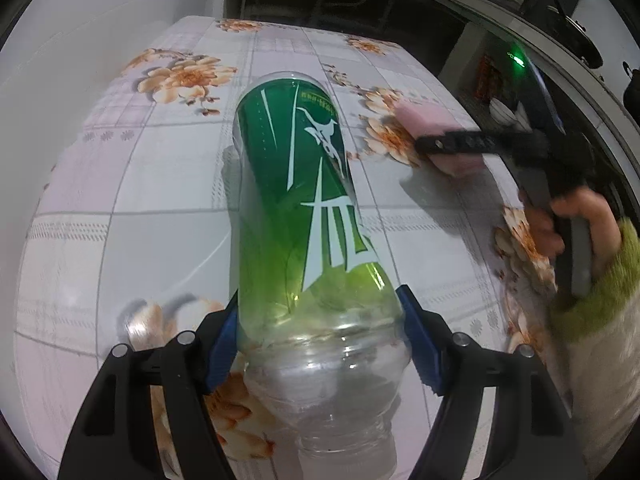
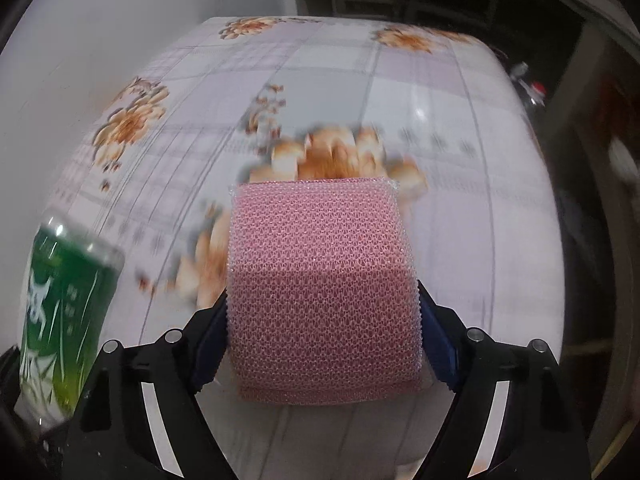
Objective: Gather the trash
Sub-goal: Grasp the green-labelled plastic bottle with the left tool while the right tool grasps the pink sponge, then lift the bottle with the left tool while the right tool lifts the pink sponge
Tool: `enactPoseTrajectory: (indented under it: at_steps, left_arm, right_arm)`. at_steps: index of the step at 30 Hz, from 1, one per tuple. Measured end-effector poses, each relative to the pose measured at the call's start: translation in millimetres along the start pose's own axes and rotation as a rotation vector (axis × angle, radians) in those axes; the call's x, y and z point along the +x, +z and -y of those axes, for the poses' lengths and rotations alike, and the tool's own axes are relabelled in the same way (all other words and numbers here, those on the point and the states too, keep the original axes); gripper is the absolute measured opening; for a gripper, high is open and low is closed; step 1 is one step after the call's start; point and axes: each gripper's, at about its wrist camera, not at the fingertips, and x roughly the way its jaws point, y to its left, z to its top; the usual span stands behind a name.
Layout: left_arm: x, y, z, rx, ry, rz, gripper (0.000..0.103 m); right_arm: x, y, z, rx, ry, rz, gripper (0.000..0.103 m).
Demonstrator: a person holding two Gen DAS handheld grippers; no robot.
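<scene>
My left gripper is shut on a clear plastic bottle with a green label, gripped near its neck end, its base pointing away over the table. The bottle also shows at the lower left of the right wrist view. My right gripper is shut on a pink mesh sponge and holds it over the table. In the left wrist view the right gripper with the sponge is to the right of the bottle.
The table carries a floral checked cloth. A white wall runs along its left side. Dark shelving with a green light stands to the right. A small bottle with a red cap lies beyond the table's right edge.
</scene>
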Motion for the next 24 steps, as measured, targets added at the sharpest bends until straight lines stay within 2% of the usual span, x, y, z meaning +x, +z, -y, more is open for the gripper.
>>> enactPoseTrajectory:
  at_steps: [6, 13, 17, 20, 24]
  left_arm:
    - [-12, -26, 12, 0.030, -0.055, -0.063, 0.070]
    - [-24, -56, 20, 0.029, -0.112, -0.145, 0.071]
    - [-25, -61, 19, 0.011, -0.113, -0.157, 0.073]
    - [-27, -60, 18, 0.011, -0.094, -0.157, 0.075]
    - [-35, -62, 18, 0.026, -0.084, -0.139, 0.078]
  right_arm:
    - [-41, -79, 1, 0.055, 0.003, -0.002, 0.078]
    - [-77, -150, -7, 0.099, 0.024, -0.001, 0.081]
    - [-82, -168, -14, 0.076, 0.017, 0.011, 0.086]
    - [-80, -168, -18, 0.072, -0.008, 0.025, 0.087]
    - [-81, -169, -17, 0.097, 0.013, 0.037, 0.087]
